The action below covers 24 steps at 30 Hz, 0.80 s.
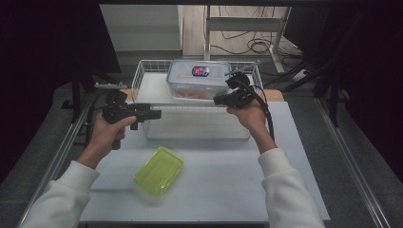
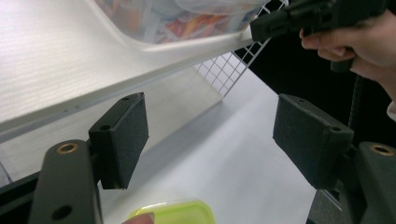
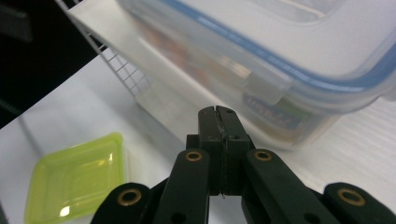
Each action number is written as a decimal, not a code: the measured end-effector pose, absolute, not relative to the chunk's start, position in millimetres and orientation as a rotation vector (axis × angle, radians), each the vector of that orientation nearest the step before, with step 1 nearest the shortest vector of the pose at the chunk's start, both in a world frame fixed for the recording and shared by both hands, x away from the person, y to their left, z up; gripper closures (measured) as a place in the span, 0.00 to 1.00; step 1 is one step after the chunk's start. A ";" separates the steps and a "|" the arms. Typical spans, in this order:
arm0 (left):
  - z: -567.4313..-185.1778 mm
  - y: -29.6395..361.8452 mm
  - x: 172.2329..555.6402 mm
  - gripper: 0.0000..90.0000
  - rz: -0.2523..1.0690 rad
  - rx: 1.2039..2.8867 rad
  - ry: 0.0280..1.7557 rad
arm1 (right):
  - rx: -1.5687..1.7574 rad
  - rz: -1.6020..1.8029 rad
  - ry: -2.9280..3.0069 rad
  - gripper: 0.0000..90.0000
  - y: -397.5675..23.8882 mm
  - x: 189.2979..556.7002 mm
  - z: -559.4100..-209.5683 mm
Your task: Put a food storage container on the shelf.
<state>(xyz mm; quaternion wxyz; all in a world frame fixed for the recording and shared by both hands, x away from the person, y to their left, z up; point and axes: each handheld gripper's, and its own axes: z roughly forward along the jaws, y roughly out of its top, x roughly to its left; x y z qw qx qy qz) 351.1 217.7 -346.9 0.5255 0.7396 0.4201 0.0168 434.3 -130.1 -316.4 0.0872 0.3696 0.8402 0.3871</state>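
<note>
A clear food box with a blue-rimmed lid stands on the white upper shelf of a wire rack. My right gripper is at the box's front right corner. In the right gripper view its jaws are shut with nothing between them, just short of the box's side latch. My left gripper hovers at the rack's front left, level with the shelf edge. Its pads stand wide open and empty. A green-lidded box lies on the table in front of the rack.
The white table has free room to the right of the green box and in front of the rack. The rack's lower level is bare. Black screens flank the table; a desk frame and cables lie behind it.
</note>
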 end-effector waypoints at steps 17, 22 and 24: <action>-357.8 218.3 353.0 0.29 0.028 1.770 1.025 | 1.182 1.196 2.434 0.99 -137.7 449.9 -317.1; -360.8 220.2 346.6 0.28 0.037 1.771 1.025 | 1.143 1.225 2.443 0.99 -141.0 436.5 -314.4; -362.2 221.0 342.9 0.28 0.049 1.779 1.025 | 1.137 1.238 2.448 0.99 -144.2 428.4 -313.6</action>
